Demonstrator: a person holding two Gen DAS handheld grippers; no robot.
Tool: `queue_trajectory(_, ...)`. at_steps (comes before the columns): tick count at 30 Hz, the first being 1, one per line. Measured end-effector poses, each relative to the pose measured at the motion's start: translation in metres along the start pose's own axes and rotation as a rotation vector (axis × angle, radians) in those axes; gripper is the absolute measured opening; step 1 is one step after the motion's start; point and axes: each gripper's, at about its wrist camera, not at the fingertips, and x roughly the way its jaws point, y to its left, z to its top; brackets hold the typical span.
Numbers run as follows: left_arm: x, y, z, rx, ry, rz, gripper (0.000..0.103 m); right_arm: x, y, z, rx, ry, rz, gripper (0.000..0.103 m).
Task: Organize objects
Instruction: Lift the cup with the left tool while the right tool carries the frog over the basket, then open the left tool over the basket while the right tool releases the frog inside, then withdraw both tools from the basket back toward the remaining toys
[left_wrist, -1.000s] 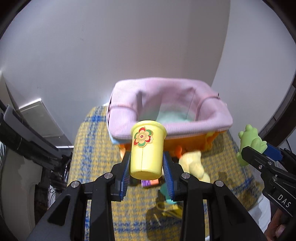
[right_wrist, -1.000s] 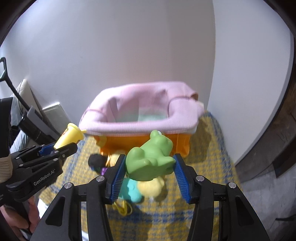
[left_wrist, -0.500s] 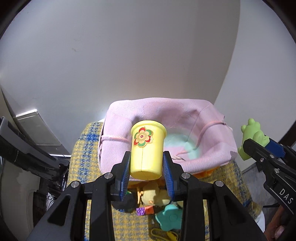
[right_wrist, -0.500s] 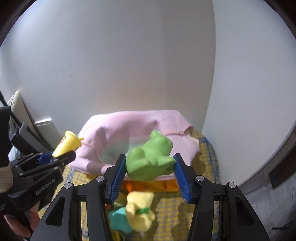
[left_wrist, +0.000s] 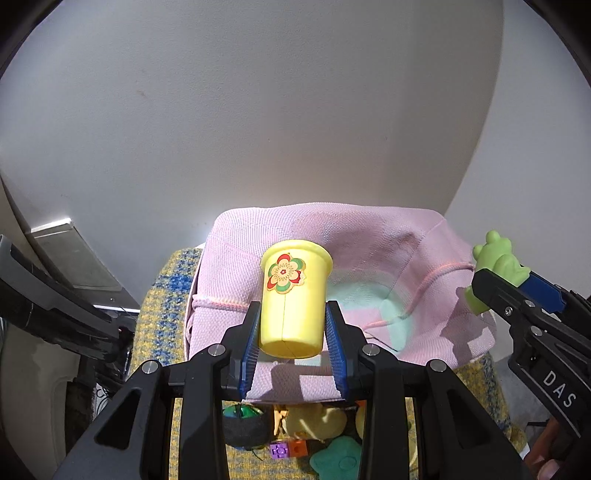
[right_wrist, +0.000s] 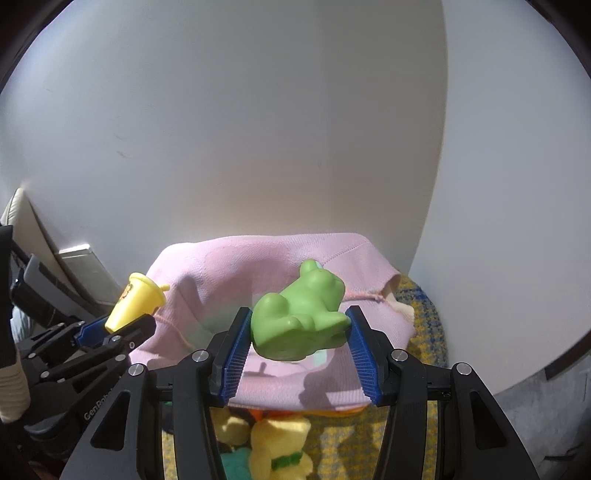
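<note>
L tool (left_wrist: 291, 332) gripping yellow cup (left_wrist: 293, 295), R tool (right_wrist: 299, 338) gripping green frog (right_wrist: 301, 314), above pink basket (left_wrist: 236, 266)

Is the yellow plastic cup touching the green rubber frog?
Apart. In the right wrist view, yellow plastic cup and green rubber frog show pink fabric between them.

A home corner: toys (left_wrist: 317, 421) litter a checked woven cloth (left_wrist: 162, 314) beside plain white walls (left_wrist: 258, 110).

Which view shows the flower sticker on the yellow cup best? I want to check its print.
The left wrist view: the yellow cup faces the camera, sticker in full. The right wrist view shows the cup small, side-on at the left, sticker mostly turned away.
</note>
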Motion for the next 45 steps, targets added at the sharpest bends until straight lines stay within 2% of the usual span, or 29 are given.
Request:
queue_trajectory(9,0.015,0.0,0.012,0.018,0.02,-0.013,0.034,0.018,-0.004,0.009,0.005,0.026,0.008,0.052)
queue_trajectory(10,0.015,0.0,0.012,0.019,0.02,-0.011,0.036,0.019,-0.005,0.009,0.009,0.029,0.01,0.052)
queue_trajectory(11,0.016,0.0,0.012,0.021,0.02,-0.009,0.039,0.022,-0.006,0.008,0.015,0.03,0.011,0.052)
queue_trajectory(12,0.016,0.001,0.013,0.021,0.019,-0.007,0.048,0.024,-0.006,0.007,0.019,0.031,0.012,0.053)
queue_trajectory(13,0.015,0.002,0.013,0.017,0.016,-0.002,0.06,0.024,-0.007,0.007,0.024,0.031,0.015,0.057)
queue_trajectory(14,0.015,0.005,0.014,0.013,0.014,0.002,0.066,0.023,-0.008,0.006,0.029,0.029,0.014,0.061)
queue_trajectory(15,0.013,0.007,0.014,0.004,0.007,0.007,0.074,0.022,-0.008,0.006,0.034,0.024,0.009,0.07)
queue_trajectory(16,0.012,0.008,0.014,-0.002,0.003,0.008,0.077,0.021,-0.009,0.006,0.041,0.018,0.007,0.076)
queue_trajectory(18,0.01,0.011,0.015,-0.013,0.004,0.009,0.081,0.017,-0.012,0.004,0.052,0.013,0.008,0.078)
queue_trajectory(28,-0.012,0.018,0.014,-0.02,-0.023,0.025,0.084,-0.002,-0.01,0.001,0.071,-0.003,0.003,0.079)
queue_trajectory(34,-0.036,0.022,0.009,-0.022,-0.042,0.024,0.084,-0.03,-0.009,-0.004,0.067,-0.027,-0.004,0.079)
queue_trajectory(45,-0.07,0.028,-0.018,-0.01,-0.069,0.014,0.086,-0.059,-0.001,-0.028,0.054,-0.037,-0.016,0.08)
